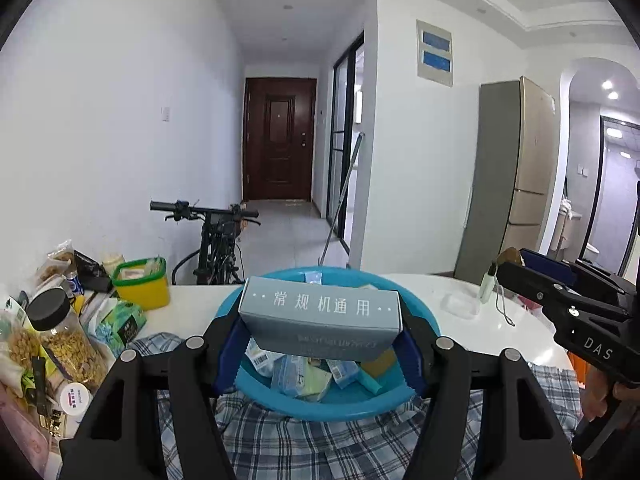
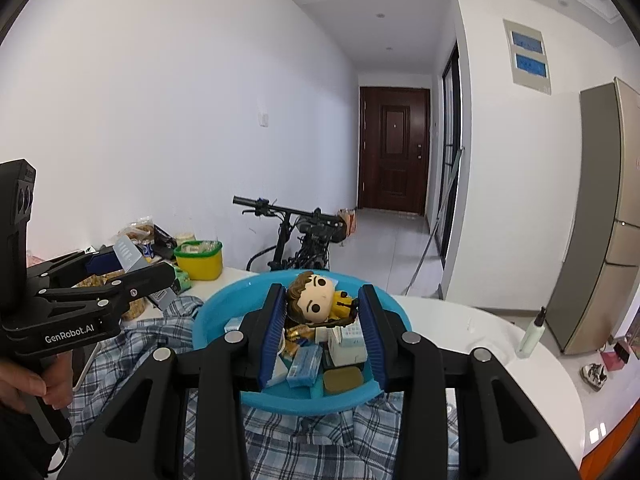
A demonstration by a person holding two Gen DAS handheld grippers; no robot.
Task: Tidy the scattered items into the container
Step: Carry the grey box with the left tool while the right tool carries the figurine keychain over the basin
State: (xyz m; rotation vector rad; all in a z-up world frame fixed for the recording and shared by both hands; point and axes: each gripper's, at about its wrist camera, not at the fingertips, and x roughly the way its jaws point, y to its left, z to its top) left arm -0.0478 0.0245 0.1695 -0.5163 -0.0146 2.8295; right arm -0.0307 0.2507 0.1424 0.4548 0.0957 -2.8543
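Left wrist view: a grey box is clamped in the left tool, held above the blue basin on the table.

Right wrist view: a big-headed figurine is pinched in the right tool, also over the basin, which is already part-filled with packets.

Step judged: carry-and-drop. Next, both items need lowering into the basin before release.

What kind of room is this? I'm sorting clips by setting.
Most likely the living and dining area of an apartment: a refrigerator by the wall, a hallway ending at a dark wooden entry door, a bicycle parked indoors, and a cluttered white table.
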